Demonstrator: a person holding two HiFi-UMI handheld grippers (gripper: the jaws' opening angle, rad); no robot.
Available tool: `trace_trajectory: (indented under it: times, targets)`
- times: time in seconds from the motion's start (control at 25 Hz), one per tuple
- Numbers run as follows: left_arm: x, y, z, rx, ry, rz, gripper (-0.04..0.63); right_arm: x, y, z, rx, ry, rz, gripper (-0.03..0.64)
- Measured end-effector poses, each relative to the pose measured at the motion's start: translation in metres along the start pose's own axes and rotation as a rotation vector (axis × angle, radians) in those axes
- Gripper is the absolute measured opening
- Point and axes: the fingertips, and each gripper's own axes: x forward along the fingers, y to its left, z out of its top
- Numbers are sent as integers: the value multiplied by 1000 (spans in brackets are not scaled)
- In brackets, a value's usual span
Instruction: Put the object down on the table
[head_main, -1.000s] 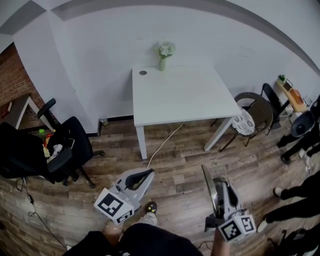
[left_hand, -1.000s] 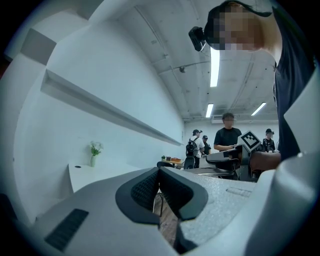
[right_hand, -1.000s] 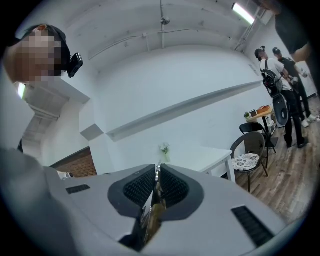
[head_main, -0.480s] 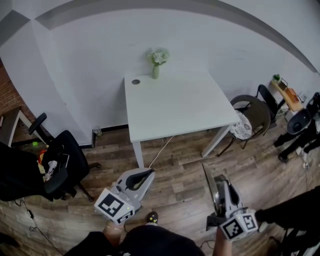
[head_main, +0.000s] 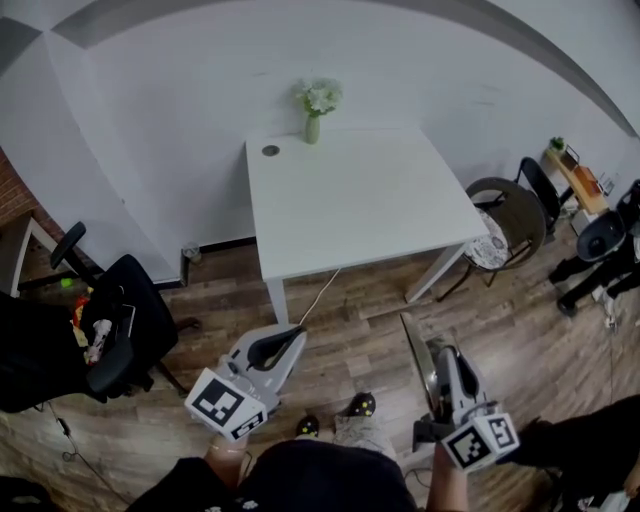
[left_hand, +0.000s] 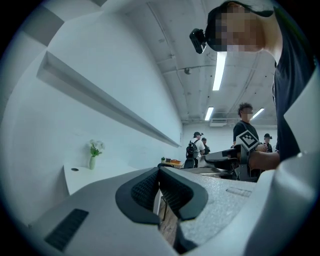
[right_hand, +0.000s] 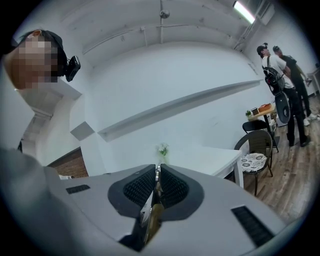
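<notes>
My right gripper (head_main: 440, 362) is shut on a thin flat object (head_main: 417, 350) that stands edge-on with a shiny metallic face, held above the wood floor. In the right gripper view that flat object (right_hand: 152, 215) sits pinched between the ribbed pads of the right gripper (right_hand: 158, 170). The left gripper (head_main: 290, 335) is shut with nothing in it, and the left gripper view shows its pads meeting (left_hand: 160, 172). Ahead stands the white table (head_main: 350, 190) with a small vase of flowers (head_main: 315, 105) and a dark round spot (head_main: 271, 151) at its far edge.
A black office chair (head_main: 110, 320) loaded with things is at the left. A round chair with a patterned cushion (head_main: 505, 225) stands by the table's right side. A cable (head_main: 320, 295) runs over the floor under the table. People (head_main: 600, 260) stand at the right.
The view has shifted toward the table, which now sits nearer and more centred. Both grippers keep their places in the view, and the right still holds the flat object.
</notes>
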Motion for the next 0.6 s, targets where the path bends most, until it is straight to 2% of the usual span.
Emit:
trace_trajectory:
  times: [0.24, 0.6]
  targets:
    - [4, 29, -5, -17, 23, 76, 0, 43, -8, 1, 7, 14, 44, 31]
    - [25, 83, 8, -4, 6, 228, 0, 145, -19, 6, 18, 69, 182, 31]
